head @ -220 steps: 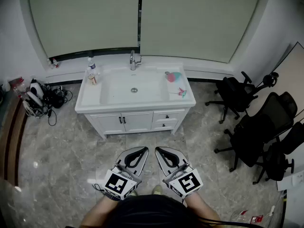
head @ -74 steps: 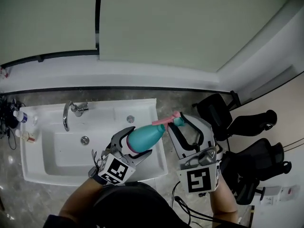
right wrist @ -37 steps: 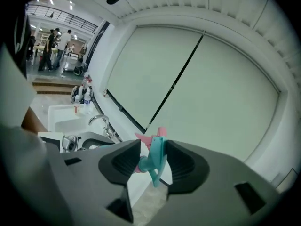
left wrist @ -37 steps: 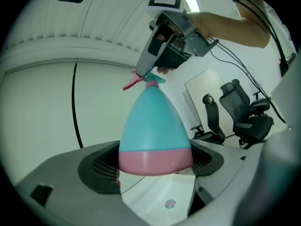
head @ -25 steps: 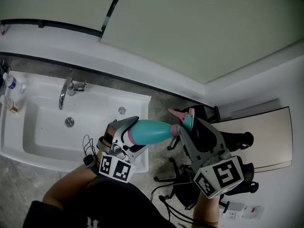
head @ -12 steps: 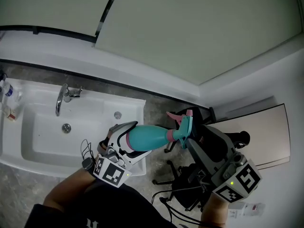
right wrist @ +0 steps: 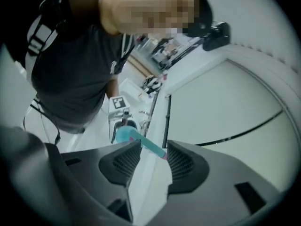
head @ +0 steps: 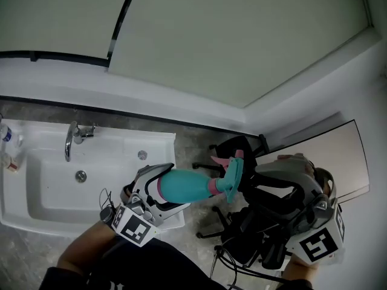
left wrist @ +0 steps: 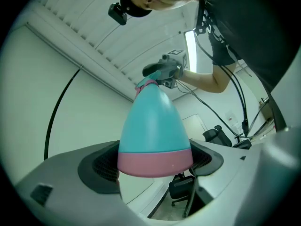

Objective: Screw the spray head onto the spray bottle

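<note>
The spray bottle is clamped at its base in the left gripper. The spray head is gripped between the part-open jaws of the right gripper.

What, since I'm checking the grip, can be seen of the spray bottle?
The spray bottle looks like smooth teal plastic, cone-shaped, with a pink base band and a pink collar. It is in mid-air, its wide base clamped in the left gripper, neck pointing rightward. The teal spray head sits on its neck, gripped by the right gripper.
</note>
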### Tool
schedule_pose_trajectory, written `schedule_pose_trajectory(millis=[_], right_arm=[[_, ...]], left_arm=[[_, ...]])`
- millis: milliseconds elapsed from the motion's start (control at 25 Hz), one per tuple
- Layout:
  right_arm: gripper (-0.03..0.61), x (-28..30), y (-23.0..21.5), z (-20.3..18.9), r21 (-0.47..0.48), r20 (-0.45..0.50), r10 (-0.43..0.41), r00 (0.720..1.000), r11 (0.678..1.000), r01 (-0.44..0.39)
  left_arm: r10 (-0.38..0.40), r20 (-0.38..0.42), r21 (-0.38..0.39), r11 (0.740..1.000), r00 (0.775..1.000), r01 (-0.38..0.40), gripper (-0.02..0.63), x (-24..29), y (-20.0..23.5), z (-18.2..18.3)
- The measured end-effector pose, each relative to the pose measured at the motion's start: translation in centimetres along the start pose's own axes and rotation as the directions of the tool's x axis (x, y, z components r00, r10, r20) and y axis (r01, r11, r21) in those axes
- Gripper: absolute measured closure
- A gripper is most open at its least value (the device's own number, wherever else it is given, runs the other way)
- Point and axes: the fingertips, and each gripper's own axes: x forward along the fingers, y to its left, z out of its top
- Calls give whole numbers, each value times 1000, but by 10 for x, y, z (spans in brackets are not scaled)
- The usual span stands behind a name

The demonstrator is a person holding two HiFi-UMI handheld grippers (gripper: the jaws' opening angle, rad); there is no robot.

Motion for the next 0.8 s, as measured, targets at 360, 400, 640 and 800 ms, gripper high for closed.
schedule_pose_trajectory(millis=[360,400,640,800], right_arm=[[423,8,22,1,-435,-303,123,945,864,-252],[423,11,26,0,-461,-324,135,936,842,-281],[467,22,38,-3,-462,-424,226,877,779,-424],[486,29,46,2,-356,-472,315,823,786,-505]], left_arm=[[-67,16,35,997,998,66,193,5,-15,19],[-71,17,36,997,997,70,193,6,-16,20],[-57,14,44,997,998,56,193,8,-14,18],[-9,-56,110,994,998,15,193,13,-11,7]])
